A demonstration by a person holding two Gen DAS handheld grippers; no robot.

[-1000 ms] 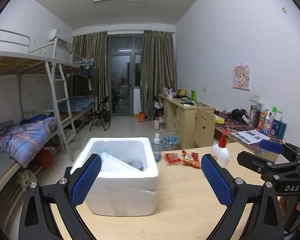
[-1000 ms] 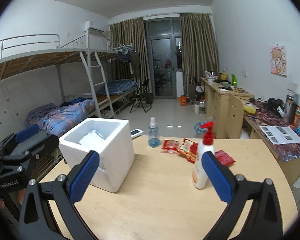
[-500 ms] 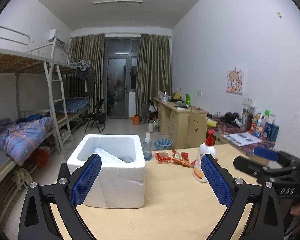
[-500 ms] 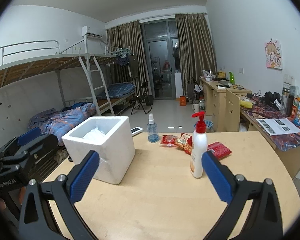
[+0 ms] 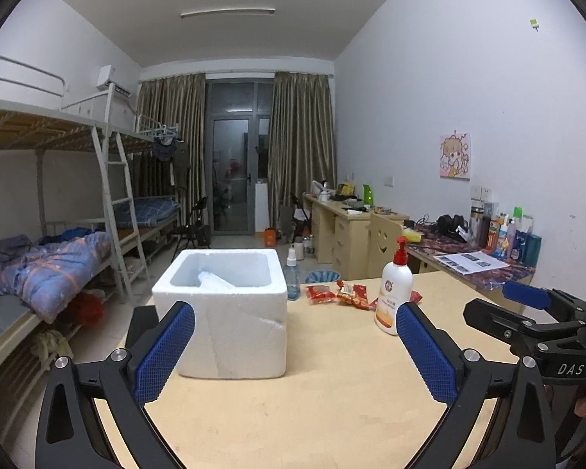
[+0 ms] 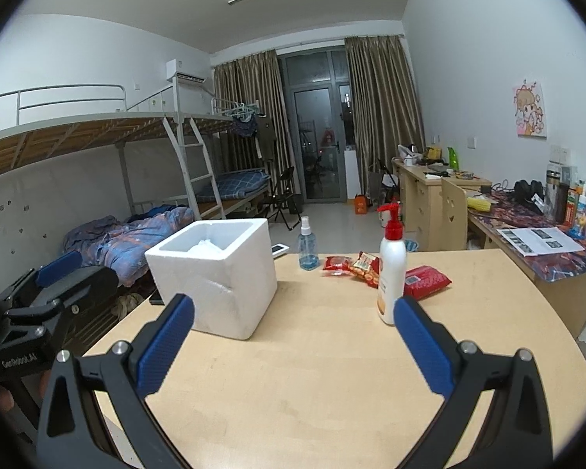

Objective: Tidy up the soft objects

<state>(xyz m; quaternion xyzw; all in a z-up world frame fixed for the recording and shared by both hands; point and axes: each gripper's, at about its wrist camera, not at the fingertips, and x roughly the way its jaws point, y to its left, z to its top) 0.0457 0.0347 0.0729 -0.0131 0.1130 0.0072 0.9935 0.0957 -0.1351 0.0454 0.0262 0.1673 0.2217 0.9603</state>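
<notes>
A white foam box stands on the wooden table with a white soft item inside. Red snack packets lie beyond it, and a larger red pack lies behind the pump bottle. My left gripper is open and empty, a short way back from the box. My right gripper is open and empty too, over the near part of the table. Each gripper shows at the edge of the other's view.
A white pump bottle with a red top stands right of the box. A small blue spray bottle sits at the far table edge. Bunk beds line the left wall and cluttered desks the right.
Both grippers have pulled back from the table and risen a little, so the box, bottles and packets look smaller and farther. Both stayed open.
</notes>
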